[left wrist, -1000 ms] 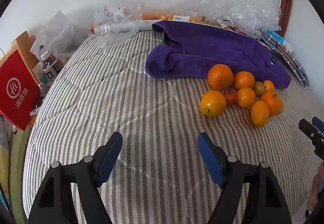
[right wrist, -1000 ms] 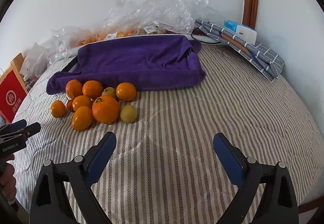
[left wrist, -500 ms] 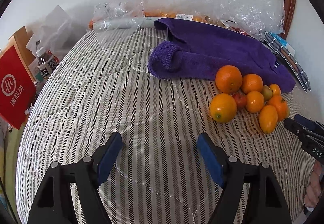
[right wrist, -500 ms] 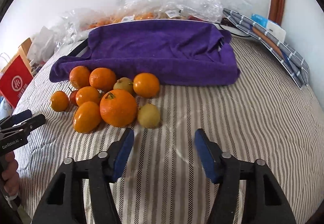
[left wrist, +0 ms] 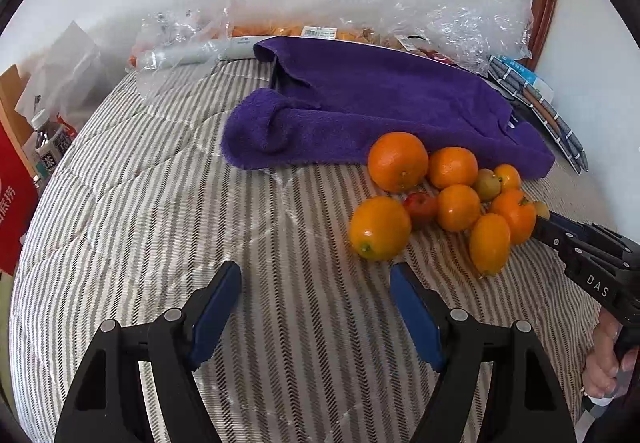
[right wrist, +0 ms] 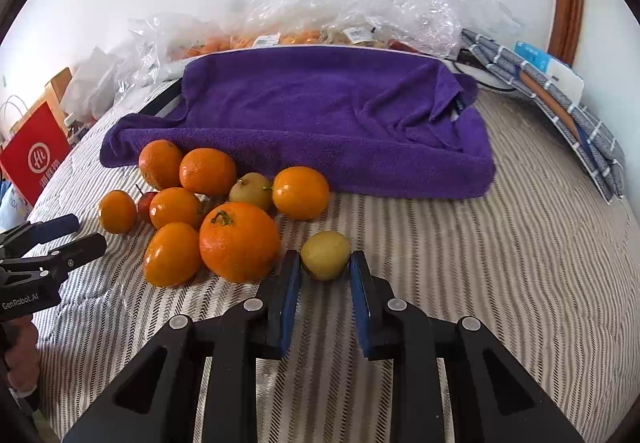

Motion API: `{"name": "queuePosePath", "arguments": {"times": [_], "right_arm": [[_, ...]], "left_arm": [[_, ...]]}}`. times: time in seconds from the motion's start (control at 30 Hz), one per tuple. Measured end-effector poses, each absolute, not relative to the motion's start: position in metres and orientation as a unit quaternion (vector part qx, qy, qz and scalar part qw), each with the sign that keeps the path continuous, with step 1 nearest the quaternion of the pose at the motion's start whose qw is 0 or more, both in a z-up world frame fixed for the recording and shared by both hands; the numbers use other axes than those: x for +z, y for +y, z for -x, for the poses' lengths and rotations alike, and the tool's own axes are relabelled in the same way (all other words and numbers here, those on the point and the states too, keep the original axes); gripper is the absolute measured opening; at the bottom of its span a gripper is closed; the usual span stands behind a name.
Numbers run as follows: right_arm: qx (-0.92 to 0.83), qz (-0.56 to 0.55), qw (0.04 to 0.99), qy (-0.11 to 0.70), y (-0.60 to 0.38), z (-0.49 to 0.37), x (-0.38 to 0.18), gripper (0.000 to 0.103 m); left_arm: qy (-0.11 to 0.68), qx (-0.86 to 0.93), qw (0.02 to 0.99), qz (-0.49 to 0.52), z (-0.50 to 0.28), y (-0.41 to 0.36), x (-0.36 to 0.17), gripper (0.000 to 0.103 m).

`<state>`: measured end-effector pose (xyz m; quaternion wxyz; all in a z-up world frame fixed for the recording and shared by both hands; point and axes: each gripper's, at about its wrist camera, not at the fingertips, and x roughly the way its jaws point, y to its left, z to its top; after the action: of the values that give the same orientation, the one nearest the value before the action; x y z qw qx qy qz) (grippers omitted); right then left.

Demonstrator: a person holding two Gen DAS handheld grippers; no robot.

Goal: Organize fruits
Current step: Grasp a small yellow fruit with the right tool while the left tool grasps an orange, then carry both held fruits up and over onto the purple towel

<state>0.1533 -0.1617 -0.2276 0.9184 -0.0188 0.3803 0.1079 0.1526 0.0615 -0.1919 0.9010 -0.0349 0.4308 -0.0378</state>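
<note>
Fruits [right wrist: 224, 211]: heap on bed [right wrist: 480, 283] before purple towel [right wrist: 320, 115]. R tool [right wrist: 325, 271] jaws just closed onto yellow-green fruit [right wrist: 325, 254]; L tool [left wrist: 316, 307] wide, empty.

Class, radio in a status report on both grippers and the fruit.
Right gripper just closed on yellow-green fruit. Left gripper open, empty. Big orange crowds the left finger.

The fruit pile [right wrist: 208, 211] lies on the bed [right wrist: 500, 283], before the towel [right wrist: 320, 111], bags [right wrist: 360, 3] behind.
</note>
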Motion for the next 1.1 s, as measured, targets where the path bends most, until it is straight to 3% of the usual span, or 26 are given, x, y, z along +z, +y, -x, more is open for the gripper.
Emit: {"name": "queuePosePath", "arguments": {"times": [0.13,0.27,0.33,0.4,0.47,0.67,1.1], "right_arm": [[0.099,0.012,0.92,0.38,-0.175,-0.146,-0.228,0.025],[0.093,0.01,0.917,0.387,-0.186,-0.142,-0.231,0.025],[0.097,-0.002,0.916,0.389,-0.191,-0.142,-0.231,0.025],[0.099,-0.009,0.915,0.391,-0.192,-0.145,-0.232,0.025],[0.098,-0.014,0.915,0.39,-0.192,-0.147,-0.232,0.025],[0.094,-0.024,0.919,0.383,-0.195,-0.144,-0.231,0.025],[0.095,-0.032,0.926,0.364,-0.197,-0.138,-0.226,0.025]], "left_arm": [[0.429,-0.037,0.902,0.023,-0.163,0.05,-0.193,0.074],[0.428,-0.035,0.903,0.016,-0.171,0.041,-0.192,0.066],[0.427,-0.032,0.904,0.014,-0.173,0.039,-0.192,0.06],[0.423,-0.041,0.905,0.017,-0.172,0.04,-0.191,0.04],[0.421,-0.053,0.905,0.029,-0.172,0.043,-0.191,0.033],[0.404,-0.045,0.91,0.081,-0.166,0.061,-0.186,0.033],[0.37,-0.027,0.925,0.08,-0.154,0.064,-0.175,0.033]]}}
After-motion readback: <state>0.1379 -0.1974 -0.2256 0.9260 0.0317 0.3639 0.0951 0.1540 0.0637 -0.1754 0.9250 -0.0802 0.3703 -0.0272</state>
